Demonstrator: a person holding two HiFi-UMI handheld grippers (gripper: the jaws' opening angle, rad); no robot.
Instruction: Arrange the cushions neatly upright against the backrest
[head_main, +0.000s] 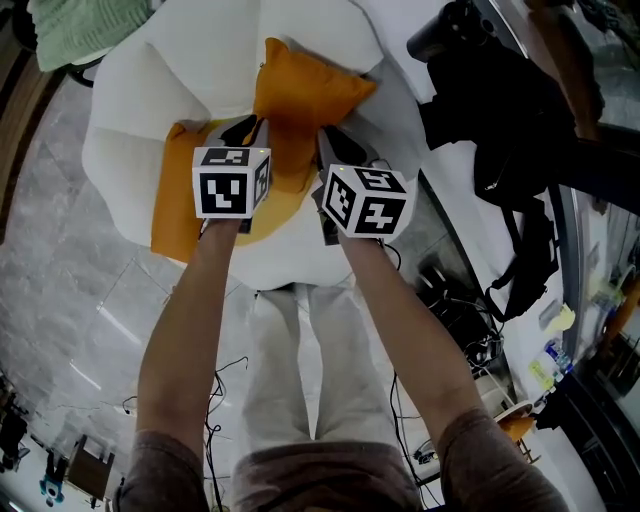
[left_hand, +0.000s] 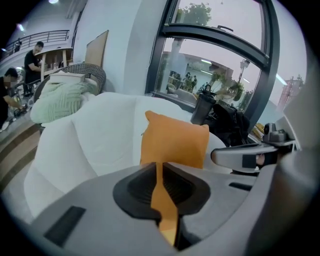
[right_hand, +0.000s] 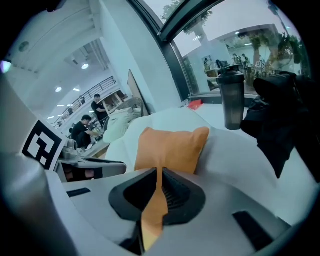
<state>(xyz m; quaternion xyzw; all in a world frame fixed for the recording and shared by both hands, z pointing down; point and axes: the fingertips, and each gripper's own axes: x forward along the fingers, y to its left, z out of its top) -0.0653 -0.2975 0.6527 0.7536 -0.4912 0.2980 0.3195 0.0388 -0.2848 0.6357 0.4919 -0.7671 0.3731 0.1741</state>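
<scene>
An orange cushion (head_main: 305, 95) (left_hand: 175, 142) (right_hand: 170, 147) stands upright against the backrest of a white padded chair (head_main: 190, 70). A second orange cushion (head_main: 176, 215) lies flat on the seat to its left. My left gripper (head_main: 243, 130) (left_hand: 159, 172) and right gripper (head_main: 334, 152) (right_hand: 159, 182) sit side by side at the upright cushion's lower edge. Each pair of jaws stands a narrow slit apart, with orange fabric showing in the slit and not visibly pinched. The cushion's bottom edge is hidden behind the grippers.
A black bag (head_main: 500, 130) and a dark bottle (right_hand: 232, 100) sit on the sill right of the chair. A pale green throw (head_main: 75, 30) lies at the back left. Cables (head_main: 450, 310) trail on the floor to the right. People (left_hand: 30, 60) work far off.
</scene>
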